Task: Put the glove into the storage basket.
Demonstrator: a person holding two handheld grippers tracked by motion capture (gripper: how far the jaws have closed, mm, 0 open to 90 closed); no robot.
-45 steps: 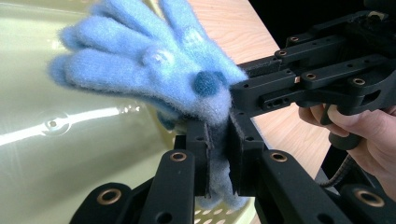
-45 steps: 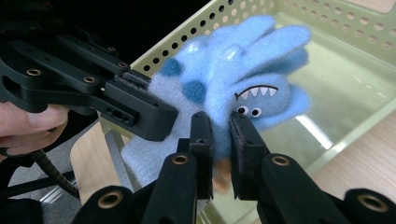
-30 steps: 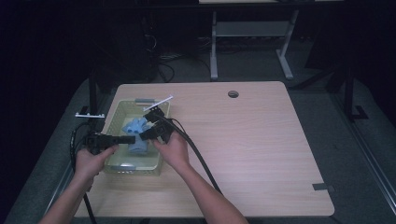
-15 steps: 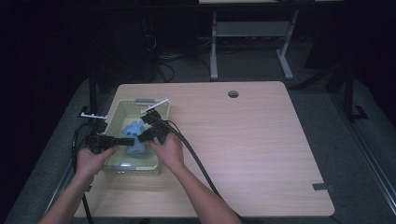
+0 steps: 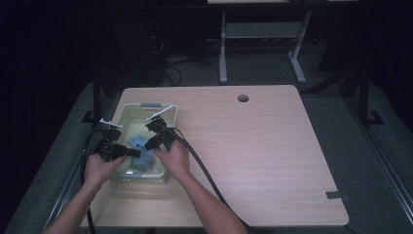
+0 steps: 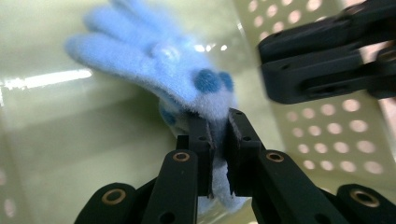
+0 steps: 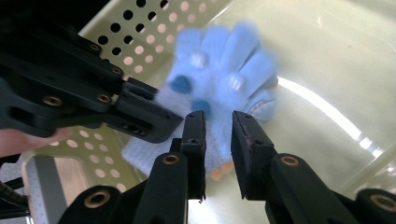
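Left gripper [image 6: 217, 133]: jaws clenched on the cuff edge of a fuzzy light-blue knit glove with darker blue dots [image 6: 154, 60]; fabric is pinched between the pads. Right gripper [image 7: 218, 126]: jaws have just been opening; a gap stands between the pads, with glove fabric between them but not pressed. The glove lies inside a pale green perforated plastic basket [image 5: 127, 113], both grippers lowered into it. The basket sits at the left part of a light wooden table [image 5: 272, 161].

Glove [image 6: 154, 70] fingertips blurred
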